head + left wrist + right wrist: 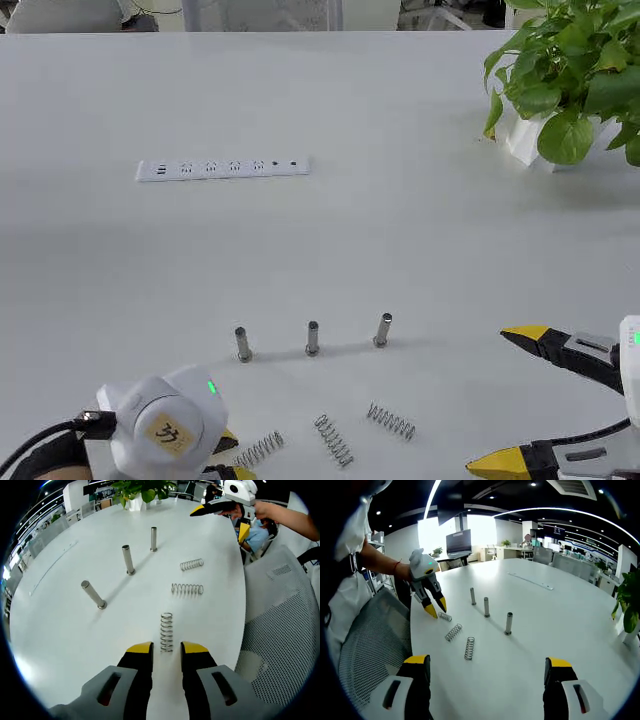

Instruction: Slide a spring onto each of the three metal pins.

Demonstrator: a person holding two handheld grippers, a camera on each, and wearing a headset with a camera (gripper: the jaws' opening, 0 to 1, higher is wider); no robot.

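Observation:
Three upright metal pins (pixel 243 344) (pixel 312 338) (pixel 383 329) stand in a row on the white table (pixel 400 230), all bare. In front of them lie three loose springs (pixel 259 449) (pixel 334 440) (pixel 390 421). My left gripper (pixel 166 650) is open, low over the table, and the near end of the leftmost spring (pixel 166 632) sits just between its yellow tips without being squeezed. My right gripper (pixel 487 662) is wide open with nothing between its fingers, hovering to the right of the springs (pixel 469 648) and pins (pixel 509 623). From above it appears at the lower right (pixel 510 398).
A white power strip (pixel 222 168) lies further back on the table. A potted plant (pixel 570 80) stands at the far right corner. A grey mesh chair (pixel 280 630) sits beside the table's near edge.

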